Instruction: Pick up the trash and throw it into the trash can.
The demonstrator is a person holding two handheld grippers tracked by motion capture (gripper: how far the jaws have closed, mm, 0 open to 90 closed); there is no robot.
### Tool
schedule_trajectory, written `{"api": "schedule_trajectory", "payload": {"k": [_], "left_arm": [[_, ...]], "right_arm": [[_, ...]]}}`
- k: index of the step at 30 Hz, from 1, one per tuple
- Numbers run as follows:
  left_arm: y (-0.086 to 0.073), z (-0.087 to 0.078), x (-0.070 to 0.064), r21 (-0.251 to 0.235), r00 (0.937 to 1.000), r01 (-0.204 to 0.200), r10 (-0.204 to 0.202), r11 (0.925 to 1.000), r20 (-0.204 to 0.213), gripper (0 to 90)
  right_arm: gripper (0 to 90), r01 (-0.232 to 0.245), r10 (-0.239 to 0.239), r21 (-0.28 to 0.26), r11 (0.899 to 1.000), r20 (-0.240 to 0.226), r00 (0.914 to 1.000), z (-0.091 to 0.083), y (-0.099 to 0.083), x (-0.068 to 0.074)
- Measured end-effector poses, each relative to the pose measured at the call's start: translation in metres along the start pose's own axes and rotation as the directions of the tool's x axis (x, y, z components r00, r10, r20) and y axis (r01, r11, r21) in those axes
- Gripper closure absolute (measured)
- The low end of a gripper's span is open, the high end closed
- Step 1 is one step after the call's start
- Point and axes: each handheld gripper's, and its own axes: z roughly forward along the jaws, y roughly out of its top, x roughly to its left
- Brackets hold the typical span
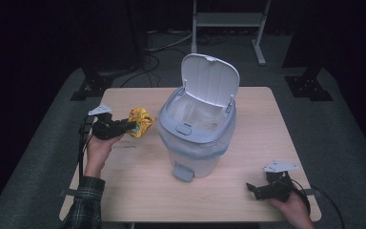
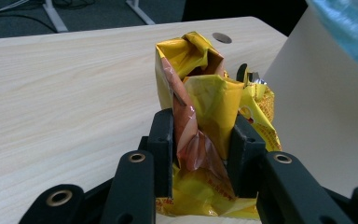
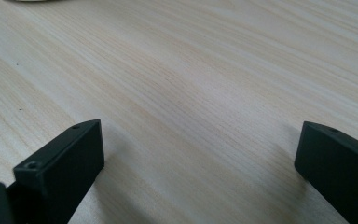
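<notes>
Left gripper view cuts off the bottom of the crumpled yellow foil snack wrapper [image 2: 205, 107], and its print's too creased to read. My left gripper [image 2: 200, 154] has it pinched between both jaws, held over the light wooden table [image 1: 138, 191] just left of the white pedal bin [image 1: 198, 138], whose lid stands open. My right gripper [image 3: 200, 158] sits wide open, holding nothing, low over the table.

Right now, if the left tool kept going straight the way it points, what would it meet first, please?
The left tool, shut on the crumpled yellow wrapper, points toward the white bin. It would probably push the wrapper into the bin's side wall first, though depth is hard to judge.
</notes>
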Motion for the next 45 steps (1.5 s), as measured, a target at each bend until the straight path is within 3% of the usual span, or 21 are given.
{"api": "schedule_trajectory", "payload": {"k": [18,45], "left_arm": [[0.017,-0.019,-0.012,-0.048,0.9994,0.001,0.000,0.9988,0.034,66.8],[0.044,-0.045,-0.037,-0.107,0.9955,-0.036,0.045,0.9936,0.083,66.9]], "right_arm": [[0.2,0.000,0.000,0.000,1.000,0.000,1.0000,0.000,0.000,0.000],[0.2,0.000,0.000,0.000,1.000,0.000,1.0000,0.000,0.000,0.000]]}}
